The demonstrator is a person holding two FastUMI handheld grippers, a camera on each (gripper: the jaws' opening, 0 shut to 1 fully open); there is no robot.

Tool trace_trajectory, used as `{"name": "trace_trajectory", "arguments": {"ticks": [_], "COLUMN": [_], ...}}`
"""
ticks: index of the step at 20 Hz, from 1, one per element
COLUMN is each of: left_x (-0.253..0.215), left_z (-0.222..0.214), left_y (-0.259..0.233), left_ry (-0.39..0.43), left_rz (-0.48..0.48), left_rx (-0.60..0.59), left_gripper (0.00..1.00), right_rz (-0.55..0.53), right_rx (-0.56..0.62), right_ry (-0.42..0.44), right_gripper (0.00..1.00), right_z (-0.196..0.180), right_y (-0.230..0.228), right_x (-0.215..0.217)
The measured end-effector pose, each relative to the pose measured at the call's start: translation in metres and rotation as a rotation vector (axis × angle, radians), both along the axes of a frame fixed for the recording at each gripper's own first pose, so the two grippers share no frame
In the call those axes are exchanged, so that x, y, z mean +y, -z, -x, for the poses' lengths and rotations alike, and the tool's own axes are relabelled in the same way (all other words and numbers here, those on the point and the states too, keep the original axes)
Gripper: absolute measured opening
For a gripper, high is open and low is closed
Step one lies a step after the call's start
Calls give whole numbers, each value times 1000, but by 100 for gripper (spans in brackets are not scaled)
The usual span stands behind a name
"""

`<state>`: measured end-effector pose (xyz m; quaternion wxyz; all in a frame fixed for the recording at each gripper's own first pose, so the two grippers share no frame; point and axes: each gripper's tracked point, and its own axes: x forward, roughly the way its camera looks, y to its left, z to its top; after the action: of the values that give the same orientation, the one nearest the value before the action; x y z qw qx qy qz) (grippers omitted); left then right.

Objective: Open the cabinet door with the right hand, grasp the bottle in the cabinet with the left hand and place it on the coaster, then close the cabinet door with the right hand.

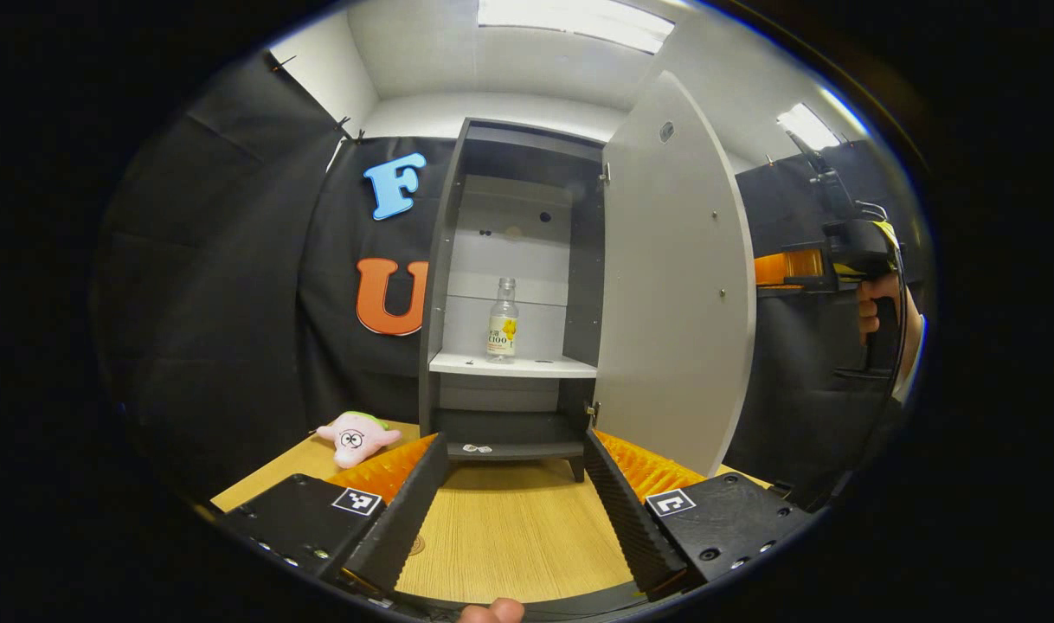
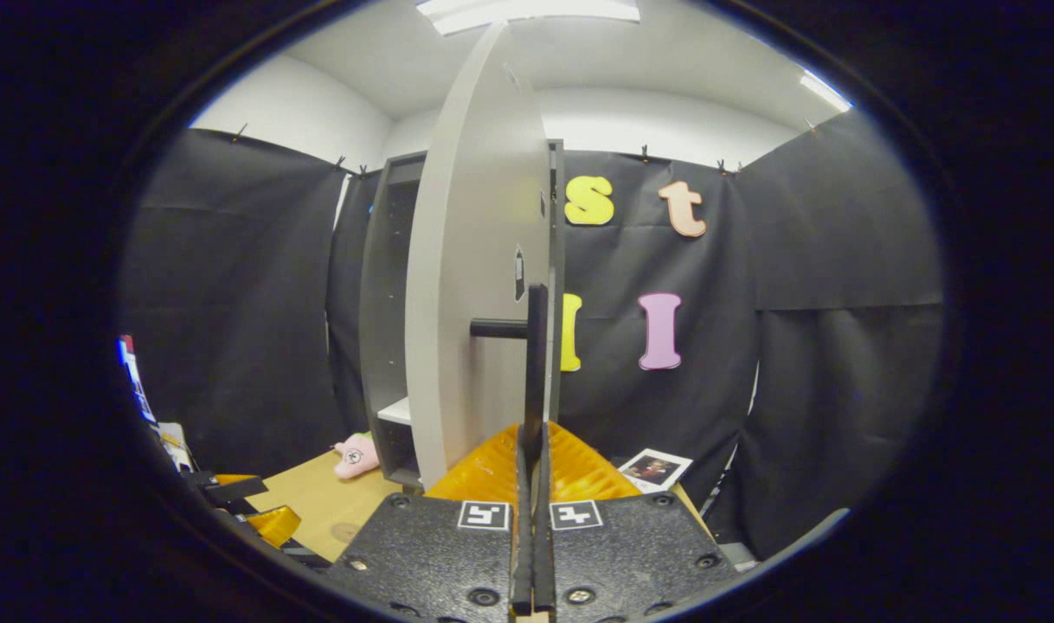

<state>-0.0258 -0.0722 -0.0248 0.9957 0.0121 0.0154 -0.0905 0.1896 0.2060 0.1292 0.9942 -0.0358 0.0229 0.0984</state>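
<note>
- Lying at the far left of the wooden table (image 1: 510, 536) in the left gripper view is a pink plush toy (image 1: 356, 437), just beside the cabinet's lower left corner; the right gripper view shows it (image 2: 355, 456) there too.
- Next comes the left gripper (image 1: 514, 510), low over the table with its jaws spread wide and nothing between them; a round mark that may be the coaster (image 1: 416, 545) shows on the tabletop by its left finger, too small to be sure of.
- Straight ahead of those fingers stands the cabinet (image 1: 445, 285), dark-framed with pale shelves, its front open.
- Upright on the pale middle shelf is the bottle (image 1: 503, 320), clear glass with a yellow-printed label, untouched and well apart from both grippers.
- To the right of the bottle the grey cabinet door (image 1: 678, 294) is swung wide open.
- Past the door's outer edge, at the right of the left gripper view, a hand (image 1: 877, 311) holds the other gripper up at about handle height.
- In the right gripper view the right gripper (image 2: 531, 484) has its jaws pressed nearly together on the lower end of the door's black bar handle (image 2: 536, 363).
- Right of the door in that view, a photo card (image 2: 652, 469) lies near the table's far edge.
</note>
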Motion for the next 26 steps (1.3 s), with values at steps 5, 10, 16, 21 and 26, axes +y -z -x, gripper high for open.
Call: {"name": "trace_trajectory", "arguments": {"ticks": [5,10,16,21,26], "left_x": [-5,-6,-1,-1,-3], "left_z": [1,0,-5,-24,-63], "left_y": [-1,-1,2,-2,-25], "left_ry": [-4,-20,-53,-46,-52], "left_rz": [2,12,5,-17,-73], "left_rx": [-1,-3,7,13,-39], "left_gripper": [95,95,95,95,95], "right_rz": [-4,-59,-67,-69,-90], "right_rx": [-7,20,15,12,-4], "right_ry": [46,3,46,124,108], "right_gripper": [2,4,4,5,55], "right_z": [-9,-12,31,19,-3], "right_y": [-1,4,18,24,22], "right_x": [-24,-28,-48,-87,-94]}}
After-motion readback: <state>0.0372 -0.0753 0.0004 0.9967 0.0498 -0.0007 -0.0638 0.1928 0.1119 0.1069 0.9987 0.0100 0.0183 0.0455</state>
